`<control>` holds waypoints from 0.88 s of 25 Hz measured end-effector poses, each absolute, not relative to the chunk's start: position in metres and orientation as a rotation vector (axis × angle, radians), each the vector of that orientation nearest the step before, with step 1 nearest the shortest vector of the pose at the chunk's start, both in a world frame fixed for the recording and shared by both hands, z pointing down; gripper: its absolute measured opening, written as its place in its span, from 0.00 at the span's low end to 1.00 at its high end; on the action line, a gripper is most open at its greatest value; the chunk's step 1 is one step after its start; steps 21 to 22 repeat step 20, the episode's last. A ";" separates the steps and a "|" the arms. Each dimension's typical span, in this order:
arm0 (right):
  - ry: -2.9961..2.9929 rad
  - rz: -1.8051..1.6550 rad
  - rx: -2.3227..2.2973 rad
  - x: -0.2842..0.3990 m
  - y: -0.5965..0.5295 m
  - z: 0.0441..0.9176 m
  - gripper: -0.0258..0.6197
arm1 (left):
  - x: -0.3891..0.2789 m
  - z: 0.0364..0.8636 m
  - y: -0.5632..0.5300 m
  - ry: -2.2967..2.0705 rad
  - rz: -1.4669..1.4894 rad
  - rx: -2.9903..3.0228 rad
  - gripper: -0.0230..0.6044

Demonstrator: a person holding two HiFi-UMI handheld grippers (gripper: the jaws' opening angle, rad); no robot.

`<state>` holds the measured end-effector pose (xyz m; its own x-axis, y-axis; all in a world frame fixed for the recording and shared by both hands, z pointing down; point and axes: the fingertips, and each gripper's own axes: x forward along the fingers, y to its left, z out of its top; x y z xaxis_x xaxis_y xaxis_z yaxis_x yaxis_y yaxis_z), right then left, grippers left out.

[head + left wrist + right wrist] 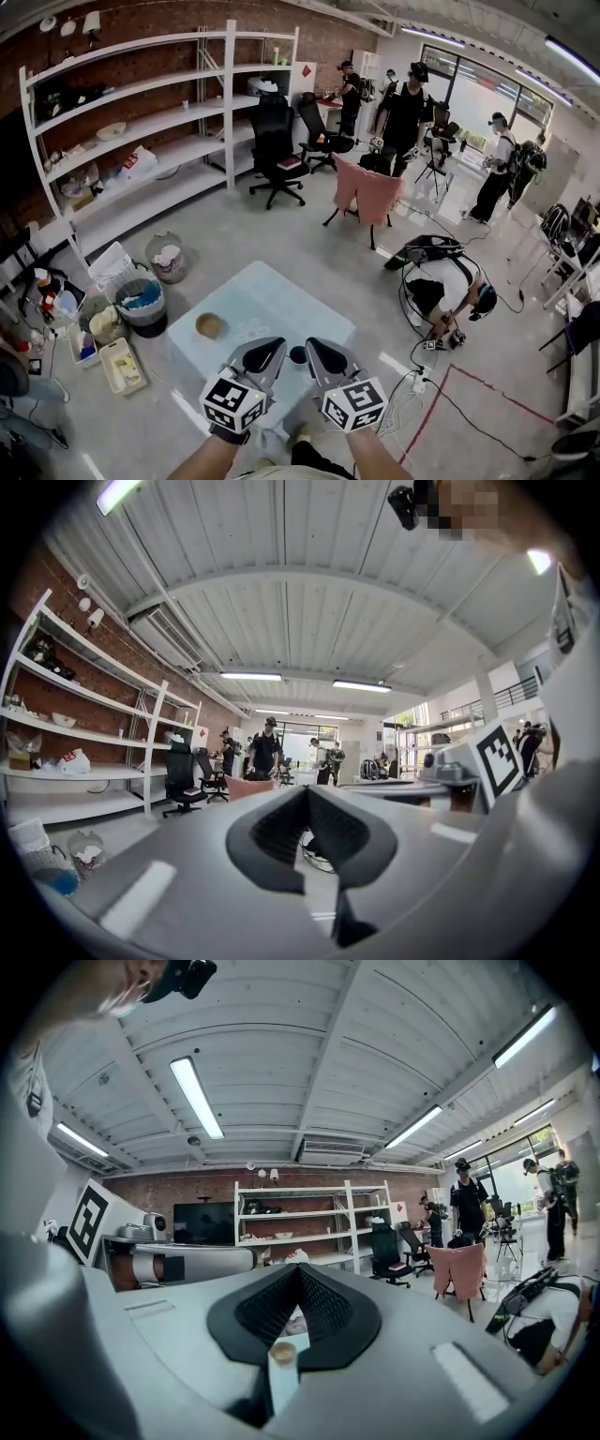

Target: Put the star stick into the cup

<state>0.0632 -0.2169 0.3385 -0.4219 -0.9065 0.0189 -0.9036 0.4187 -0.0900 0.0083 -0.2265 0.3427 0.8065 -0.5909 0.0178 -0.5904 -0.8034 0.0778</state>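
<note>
Because the right gripper [298, 1271] has its jaws closed on the star stick [281, 1375], the stick stands low between the dark, ribbed pads. Only a pale, slim shaft and a round tan end show toward the camera; the star itself is not visible from any view. That grip looks meant for carrying rather than for release. The left gripper [305, 794] has its jaws brought together at the tips with nothing between them, so I judge it idle, held alongside for balance. Both tools are smooth grey plastic with black textured liners and a marker cube behind.

From the head view the two grippers, left [262, 356] and right [326, 358], sit side by side at the near edge of the bench [253, 295], a pale, glossy square top. A small dark round thing [298, 354] lies on the bench between their tips; what it is I cannot tell. To the left, apart from both grippers, stands a tan round vessel that I take for the cup [209, 325], open side up, so the stick has yet to travel left and down.

Beyond are bins [141, 302] on the grey floor, white metal shelving [141, 141] against a brick wall, and a pink chair [370, 192].
</note>
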 end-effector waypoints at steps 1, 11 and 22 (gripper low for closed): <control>2.616 -0.132 -1.672 0.065 -0.216 0.337 0.06 | 0.009 0.341 -0.225 -0.954 -0.013 2.911 0.05; 2.618 -0.126 -1.671 0.060 -0.207 0.336 0.06 | 0.005 0.342 -0.218 -0.962 -0.023 2.901 0.05; 2.622 -0.126 -1.669 0.065 -0.206 0.335 0.06 | 0.011 0.341 -0.216 -0.966 -0.023 2.895 0.05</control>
